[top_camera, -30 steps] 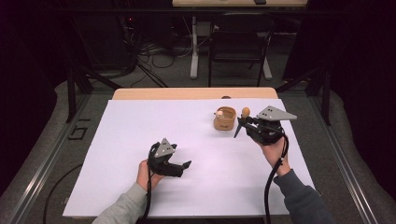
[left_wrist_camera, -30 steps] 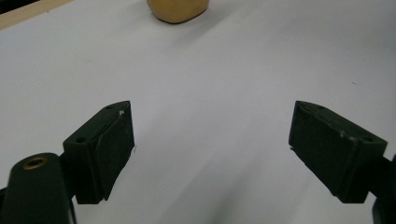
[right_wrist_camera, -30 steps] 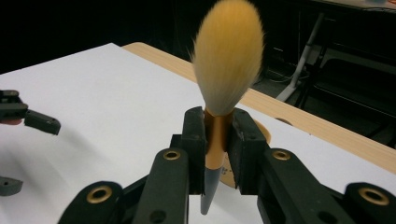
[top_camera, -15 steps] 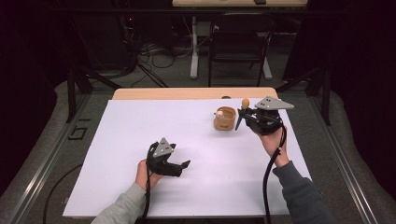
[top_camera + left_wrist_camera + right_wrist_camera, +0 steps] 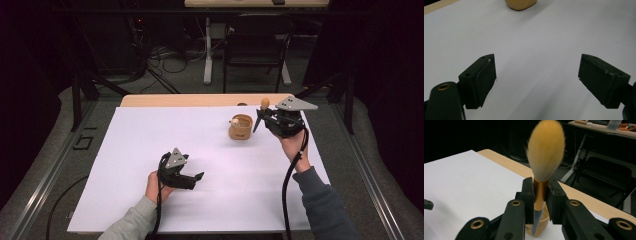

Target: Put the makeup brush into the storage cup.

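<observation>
White-covered table (image 5: 150,150) under two hand-held tongs. Left gripper (image 5: 192,179) low near the front edge, jaws wide apart — nothing between them. Right gripper (image 5: 258,121) raised at the far right, clamped on a brush (image 5: 541,192) — bristles up, just beside a small tan cup (image 5: 240,128).

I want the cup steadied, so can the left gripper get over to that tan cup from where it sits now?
Probably yes. The left gripper is open and empty, and bare white sheet lies between it and the tan cup. The right gripper, holding a makeup brush by the cup, might crowd it.
</observation>
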The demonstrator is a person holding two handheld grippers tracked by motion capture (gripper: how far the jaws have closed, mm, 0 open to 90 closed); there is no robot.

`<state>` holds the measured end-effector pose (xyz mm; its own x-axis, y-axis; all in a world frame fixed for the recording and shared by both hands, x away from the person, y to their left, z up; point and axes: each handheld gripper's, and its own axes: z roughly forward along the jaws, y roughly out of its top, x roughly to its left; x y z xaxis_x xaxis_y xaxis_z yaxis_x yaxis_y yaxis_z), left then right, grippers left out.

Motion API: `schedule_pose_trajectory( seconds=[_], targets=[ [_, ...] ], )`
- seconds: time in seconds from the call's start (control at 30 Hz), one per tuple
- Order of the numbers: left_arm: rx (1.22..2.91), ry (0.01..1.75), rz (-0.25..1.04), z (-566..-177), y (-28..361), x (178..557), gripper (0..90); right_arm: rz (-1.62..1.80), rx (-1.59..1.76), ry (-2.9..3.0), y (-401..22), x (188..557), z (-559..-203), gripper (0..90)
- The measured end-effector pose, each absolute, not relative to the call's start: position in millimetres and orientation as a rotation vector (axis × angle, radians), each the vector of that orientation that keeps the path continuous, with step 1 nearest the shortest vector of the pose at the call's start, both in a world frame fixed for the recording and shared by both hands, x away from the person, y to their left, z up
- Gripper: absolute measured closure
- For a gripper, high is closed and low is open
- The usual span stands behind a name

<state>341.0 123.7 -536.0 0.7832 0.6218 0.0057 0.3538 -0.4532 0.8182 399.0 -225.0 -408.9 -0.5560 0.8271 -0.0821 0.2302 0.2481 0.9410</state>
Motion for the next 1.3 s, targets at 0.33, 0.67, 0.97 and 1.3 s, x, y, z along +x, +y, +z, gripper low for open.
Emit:
schedule_pose_trajectory(
  seconds=[0.33,0.67,0.97,1.3],
  targets=[
    [2.090,0.723,0.385,-536,123,340,14.9,1.337,0.955,1.917,-226,407,-405,78.1],
    [2.090,0.724,0.394,-536,124,340,15.0,1.350,0.933,1.918,-222,415,-407,78.1],
    [2.091,0.726,0.393,-536,124,340,15.0,1.375,0.915,1.892,-219,423,-407,78.2],
    [2.086,0.729,0.396,-535,126,340,15.0,1.386,0.879,1.885,-216,433,-413,78.2]
  ],
)
